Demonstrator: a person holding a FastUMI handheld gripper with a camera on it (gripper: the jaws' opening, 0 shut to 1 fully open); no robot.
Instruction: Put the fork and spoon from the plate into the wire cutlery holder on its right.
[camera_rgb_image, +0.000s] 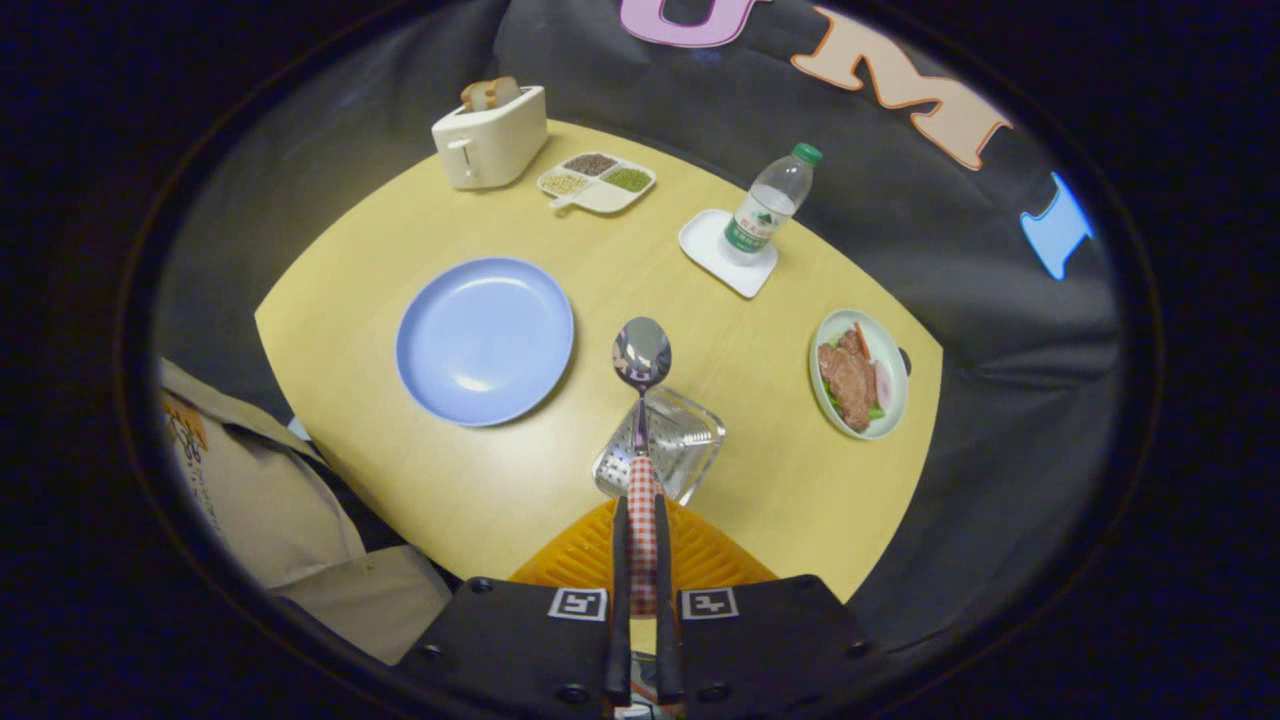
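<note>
Holding the spoon (641, 400) by its checked handle, our gripper (641, 560) had its fingers closed tight, hovering above the wire cutlery holder (672, 440) beside the empty plate (485, 340); lowering it seemed next

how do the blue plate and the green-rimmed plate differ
The blue plate is bare; the green-rimmed plate holds meat and vegetables. The blue plate lies left of the spoon that the hand-held gripper holds, the green-rimmed plate right of it. The blue plate looks larger. Both are round and lie flat on the table.
</note>
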